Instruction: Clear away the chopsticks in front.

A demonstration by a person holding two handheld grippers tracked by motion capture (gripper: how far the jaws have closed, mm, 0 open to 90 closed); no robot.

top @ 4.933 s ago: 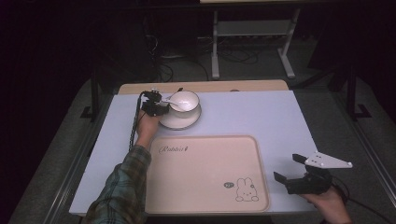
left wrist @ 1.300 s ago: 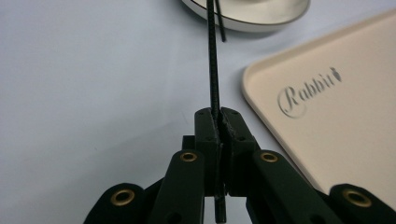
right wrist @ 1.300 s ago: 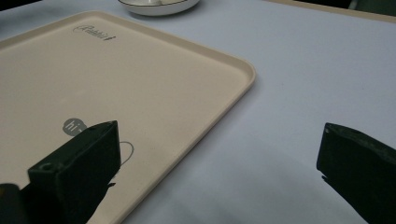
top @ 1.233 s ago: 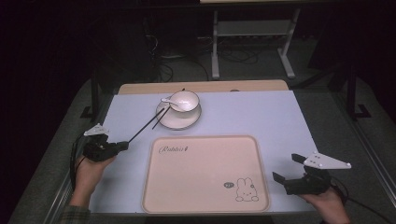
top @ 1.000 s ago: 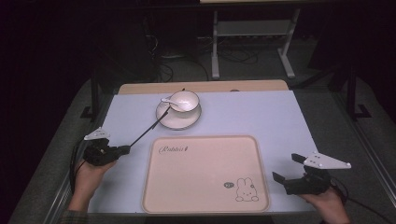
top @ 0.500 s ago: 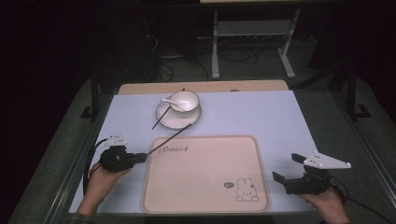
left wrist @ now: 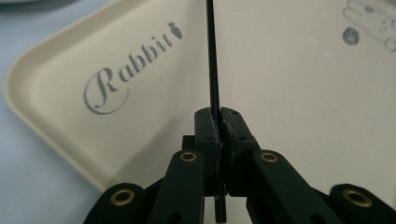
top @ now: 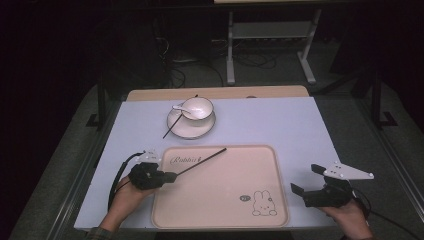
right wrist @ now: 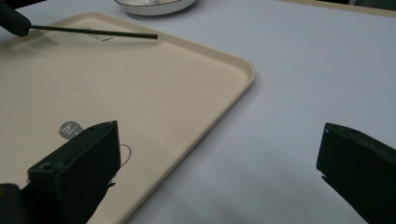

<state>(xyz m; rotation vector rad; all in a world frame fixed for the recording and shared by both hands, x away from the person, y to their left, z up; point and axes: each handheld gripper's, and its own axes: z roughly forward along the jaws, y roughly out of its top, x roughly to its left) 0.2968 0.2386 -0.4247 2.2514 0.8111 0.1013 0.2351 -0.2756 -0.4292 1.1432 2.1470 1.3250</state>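
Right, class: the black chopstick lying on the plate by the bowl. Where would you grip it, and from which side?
Take the chopstick by its near end, which sticks out past the plate rim over the table's near-left. Come from that side, jaws across the thin shaft; the bowl and spoon crowd its far part.

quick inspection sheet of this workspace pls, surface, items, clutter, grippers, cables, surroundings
surface: pale blue table top, a wooden strip along its far edge.
job's things: beige tray printed "Rabbit"; white bowl on a saucer with a white spoon; one black chopstick leaning across the saucer, another chopstick held above the tray.
clutter: nothing seen.
grippers: left gripper shut on the chopstick; right gripper open, beside the tray's right edge.
cables: black cable looping from the left gripper.
surroundings: dark floor, metal stand, loose cables behind the table.
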